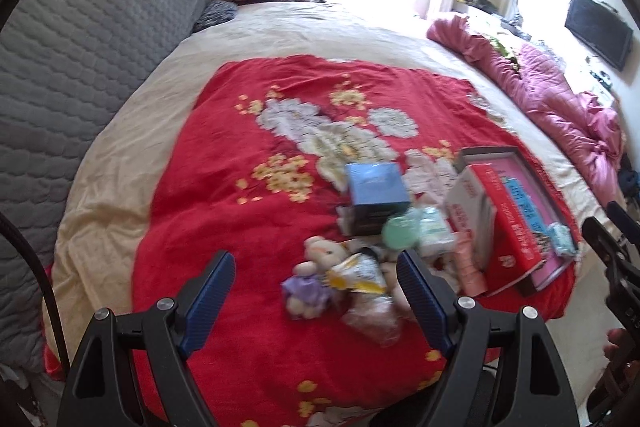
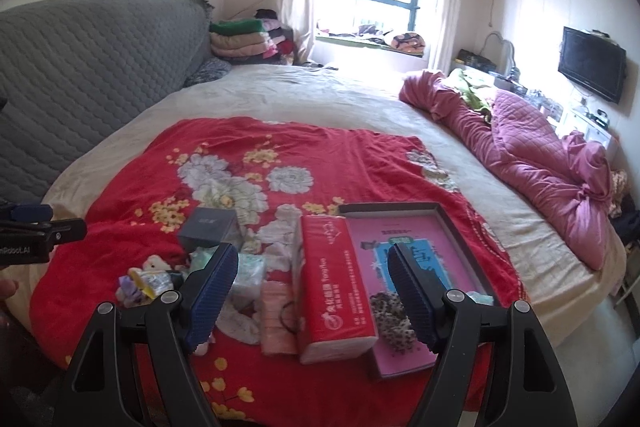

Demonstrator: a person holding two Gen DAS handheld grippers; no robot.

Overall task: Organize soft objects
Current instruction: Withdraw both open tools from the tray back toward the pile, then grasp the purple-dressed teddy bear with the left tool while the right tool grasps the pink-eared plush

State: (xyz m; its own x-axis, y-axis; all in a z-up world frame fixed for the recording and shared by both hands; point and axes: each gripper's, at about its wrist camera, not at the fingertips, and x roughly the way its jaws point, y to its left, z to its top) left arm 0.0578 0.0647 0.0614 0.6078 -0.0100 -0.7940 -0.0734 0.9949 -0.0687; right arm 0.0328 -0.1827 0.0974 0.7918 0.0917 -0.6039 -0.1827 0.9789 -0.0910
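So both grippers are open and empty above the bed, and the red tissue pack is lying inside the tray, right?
Not quite. The tissue pack lies beside the tray, on the red blanket, as the right wrist view shows. Both the left gripper and right gripper are open and empty.

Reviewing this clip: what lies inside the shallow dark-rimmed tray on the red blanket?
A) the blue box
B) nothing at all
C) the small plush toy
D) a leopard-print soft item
D: in the right wrist view a leopard-print soft item lies on the pink lining of the tray, while the plush toy and blue box sit out on the red blanket.
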